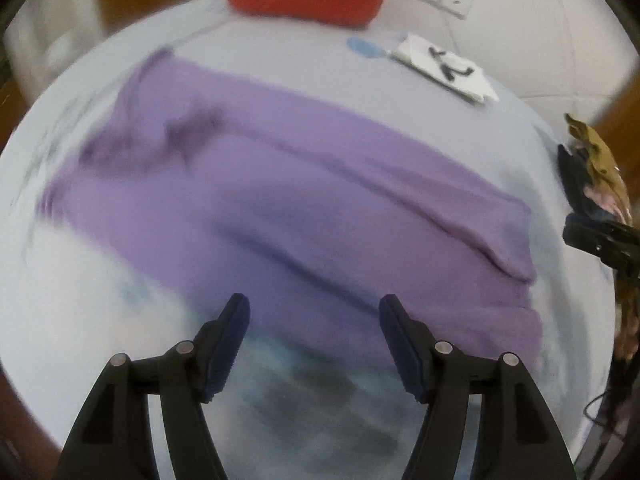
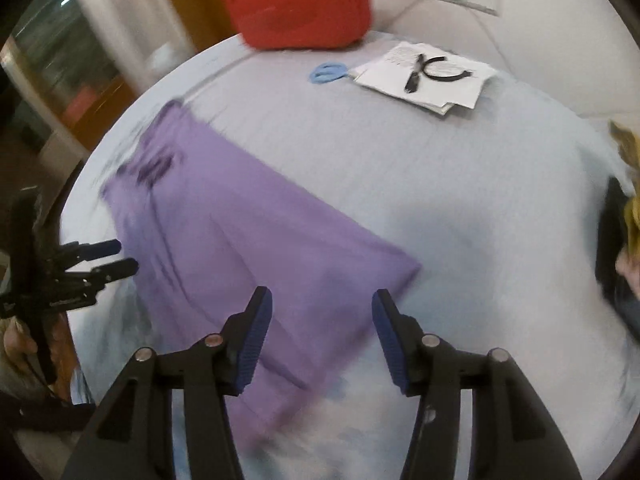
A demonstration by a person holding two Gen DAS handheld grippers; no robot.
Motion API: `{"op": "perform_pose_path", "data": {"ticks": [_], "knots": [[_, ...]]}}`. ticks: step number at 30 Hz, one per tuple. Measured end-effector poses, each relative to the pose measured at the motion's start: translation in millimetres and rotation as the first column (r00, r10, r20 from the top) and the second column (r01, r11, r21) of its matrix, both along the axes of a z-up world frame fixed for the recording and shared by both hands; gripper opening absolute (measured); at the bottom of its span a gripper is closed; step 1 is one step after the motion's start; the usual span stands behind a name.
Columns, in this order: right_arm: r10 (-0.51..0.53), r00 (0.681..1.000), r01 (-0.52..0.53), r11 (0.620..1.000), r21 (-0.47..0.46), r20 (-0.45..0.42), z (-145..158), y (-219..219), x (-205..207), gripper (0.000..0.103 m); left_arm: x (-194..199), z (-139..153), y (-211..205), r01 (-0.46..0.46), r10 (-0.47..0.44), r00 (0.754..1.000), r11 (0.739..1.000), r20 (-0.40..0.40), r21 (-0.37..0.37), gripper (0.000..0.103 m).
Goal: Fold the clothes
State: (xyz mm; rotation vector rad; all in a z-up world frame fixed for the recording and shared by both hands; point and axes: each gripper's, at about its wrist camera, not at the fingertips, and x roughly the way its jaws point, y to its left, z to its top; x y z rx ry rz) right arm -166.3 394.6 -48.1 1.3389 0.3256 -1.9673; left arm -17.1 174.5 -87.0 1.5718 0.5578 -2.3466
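Observation:
A purple garment lies folded flat on the pale blue round table. It also shows in the right wrist view. My left gripper is open and empty, hovering over the garment's near edge. My right gripper is open and empty above the garment's near right corner. The left gripper also shows at the left edge of the right wrist view, beside the garment. Part of the right gripper shows at the right edge of the left wrist view. Both views are blurred.
A red bag stands at the table's far edge. White papers with a black pen and band lie at the far right, a blue ring beside them. A pile of clothes sits at the right edge.

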Motion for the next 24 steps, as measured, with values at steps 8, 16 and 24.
{"op": "perform_pose_path", "data": {"ticks": [8, 16, 24], "knots": [[0.177, 0.984, -0.177, 0.984, -0.009, 0.018, -7, 47, -19, 0.052, 2, -1, 106, -0.154, 0.151, 0.985, 0.988, 0.078, 0.026, 0.067], [0.351, 0.936, -0.351, 0.936, 0.0, -0.01, -21, 43, -38, 0.054, -15, -15, 145, -0.28, 0.278, 0.953, 0.96, 0.118, 0.003, 0.071], [0.456, 0.89, -0.456, 0.89, 0.022, -0.025, -50, 15, -58, 0.055, -34, -36, 154, -0.302, 0.307, 0.943, 0.952, 0.128, -0.056, 0.072]]}}
